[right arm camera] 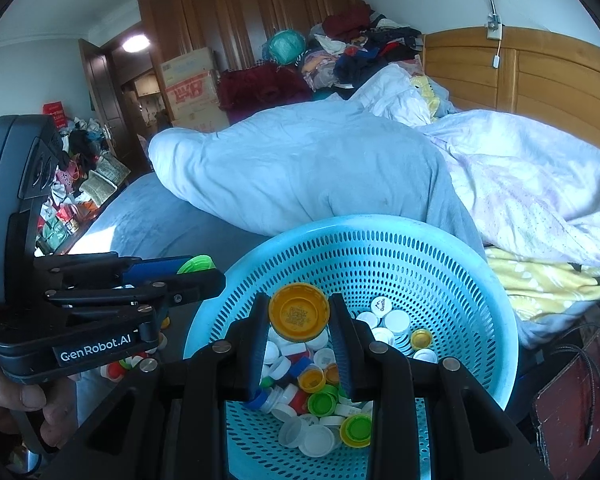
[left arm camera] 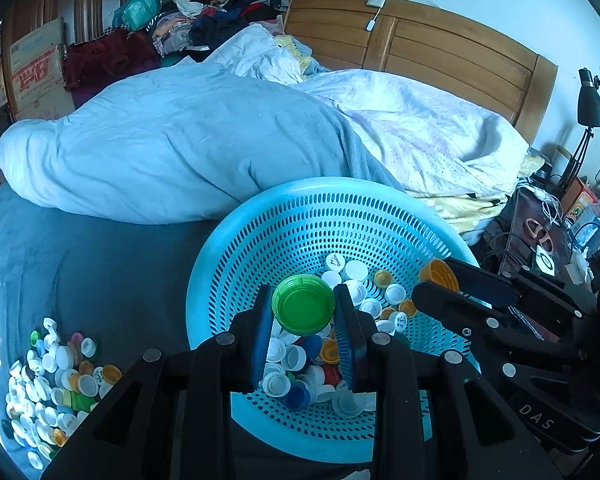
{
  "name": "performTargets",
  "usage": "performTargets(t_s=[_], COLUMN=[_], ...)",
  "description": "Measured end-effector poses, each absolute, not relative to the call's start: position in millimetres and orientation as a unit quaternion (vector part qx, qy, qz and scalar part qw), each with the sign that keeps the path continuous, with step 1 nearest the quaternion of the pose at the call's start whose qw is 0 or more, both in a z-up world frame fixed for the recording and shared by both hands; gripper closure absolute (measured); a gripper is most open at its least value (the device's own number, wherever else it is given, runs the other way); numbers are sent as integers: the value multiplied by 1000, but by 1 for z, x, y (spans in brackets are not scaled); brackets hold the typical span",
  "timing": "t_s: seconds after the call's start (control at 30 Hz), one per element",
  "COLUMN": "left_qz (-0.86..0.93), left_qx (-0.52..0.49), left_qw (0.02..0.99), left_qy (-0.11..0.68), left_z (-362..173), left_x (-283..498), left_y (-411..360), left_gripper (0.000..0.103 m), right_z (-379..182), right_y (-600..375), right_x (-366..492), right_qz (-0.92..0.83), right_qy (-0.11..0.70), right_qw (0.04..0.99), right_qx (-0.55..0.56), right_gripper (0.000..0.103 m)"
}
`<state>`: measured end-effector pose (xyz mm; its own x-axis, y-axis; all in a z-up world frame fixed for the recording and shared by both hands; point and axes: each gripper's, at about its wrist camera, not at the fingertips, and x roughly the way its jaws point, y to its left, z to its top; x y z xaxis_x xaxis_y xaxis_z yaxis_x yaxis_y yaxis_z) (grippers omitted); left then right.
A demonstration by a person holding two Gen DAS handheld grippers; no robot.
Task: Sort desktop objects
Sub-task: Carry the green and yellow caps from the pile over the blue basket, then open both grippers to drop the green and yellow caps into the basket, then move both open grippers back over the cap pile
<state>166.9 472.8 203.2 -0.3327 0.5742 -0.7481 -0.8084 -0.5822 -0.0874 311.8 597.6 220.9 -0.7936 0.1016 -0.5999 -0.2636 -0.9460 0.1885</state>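
Note:
A light blue perforated basket (left arm camera: pixel 300 208) (right arm camera: pixel 380 240) sits on the bed and holds several bottle caps in white, blue, red, yellow and green. My left gripper (left arm camera: pixel 304 304) hangs over the basket, shut on a large green cap (left arm camera: pixel 303 305); the same cap (right arm camera: pixel 196 264) shows at the left of the right wrist view. My right gripper (right arm camera: pixel 299 312) is shut on a large orange cap (right arm camera: pixel 299 311), also above the basket; that cap (left arm camera: pixel 438 276) is seen from the left wrist view at the basket's right rim.
A loose pile of caps (left arm camera: pixel 52 384) lies on the blue bedsheet left of the basket. A rolled quilt (left arm camera: pixel 172 152) fills the bed behind. A dark bedside table (left arm camera: pixel 548 232) with a black lamp (left arm camera: pixel 590 104) stands to the right. A hand (right arm camera: pixel 16 396) holds the left gripper's handle.

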Motion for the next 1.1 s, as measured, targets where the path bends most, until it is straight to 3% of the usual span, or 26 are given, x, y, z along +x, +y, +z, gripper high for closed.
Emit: performTargets(t_s=[0.63,0.7,0.73,0.77,0.8,0.83,1.1], left_qz=[798,796,798,802,806,809,837], left_qx=[-395,-398,-396,-393,-388,-384,-363], left_qw=[430,429,425,421,417,415,380], left_qy=[151,154,158,160,160,159,152], left_z=[192,190,189,188,188,189,183], left_x=[161,161,162,163,163,164,154], left_y=[481,482,482,481,480,478,435], left_gripper=[78,73,60,48,47,46,46], right_z=[207,206,206,205,205,206,216], right_y=[601,602,603,603,603,603,573], right_x=[307,307,307,307,308,308,306], right_qz=[932,932,932,932,932,932,948], right_qy=[139,139,141,143,144,143,137], right_qw=[98,102,103,103,105,107,73], right_qx=[-321,-319,-319,-318,-316,-314,-278], right_gripper=[70,70,69,60,51,49,41])
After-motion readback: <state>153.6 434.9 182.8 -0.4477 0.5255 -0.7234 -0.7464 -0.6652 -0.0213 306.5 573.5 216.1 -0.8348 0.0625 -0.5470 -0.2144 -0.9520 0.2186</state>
